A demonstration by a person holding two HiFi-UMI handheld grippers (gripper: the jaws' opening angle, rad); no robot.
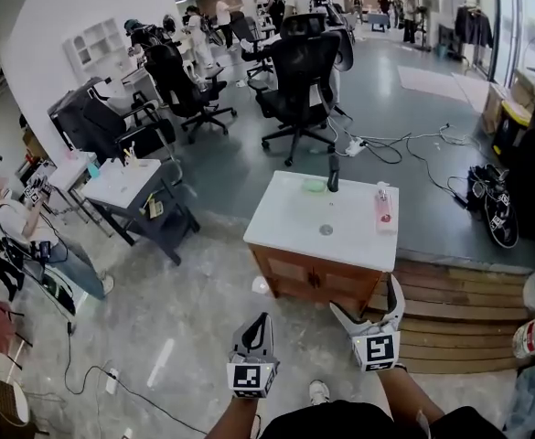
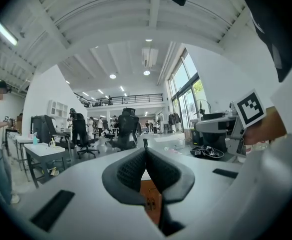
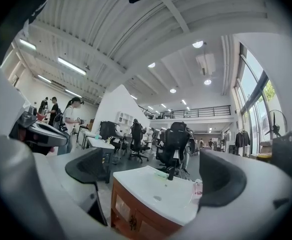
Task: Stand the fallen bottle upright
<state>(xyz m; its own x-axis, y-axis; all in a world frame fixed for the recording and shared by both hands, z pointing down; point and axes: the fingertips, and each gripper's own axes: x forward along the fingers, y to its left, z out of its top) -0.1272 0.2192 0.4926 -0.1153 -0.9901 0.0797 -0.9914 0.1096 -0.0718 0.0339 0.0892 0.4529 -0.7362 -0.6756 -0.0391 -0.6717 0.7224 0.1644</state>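
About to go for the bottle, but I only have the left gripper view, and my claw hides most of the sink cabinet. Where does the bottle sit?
Observer: The pink bottle is by the right edge of the white countertop, apparently on its side.
Operator: Is the right claw ready?
Observer: The right claw is wide open, with nothing between its pads.
Operator: Anything close to the bottle?
Observer: The black faucet stands apart, to its left at the back edge.

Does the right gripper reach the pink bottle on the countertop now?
Probably not yet: the right gripper, jaws open, is short of the countertop. The pink bottle lies near its right edge, nothing blocking.
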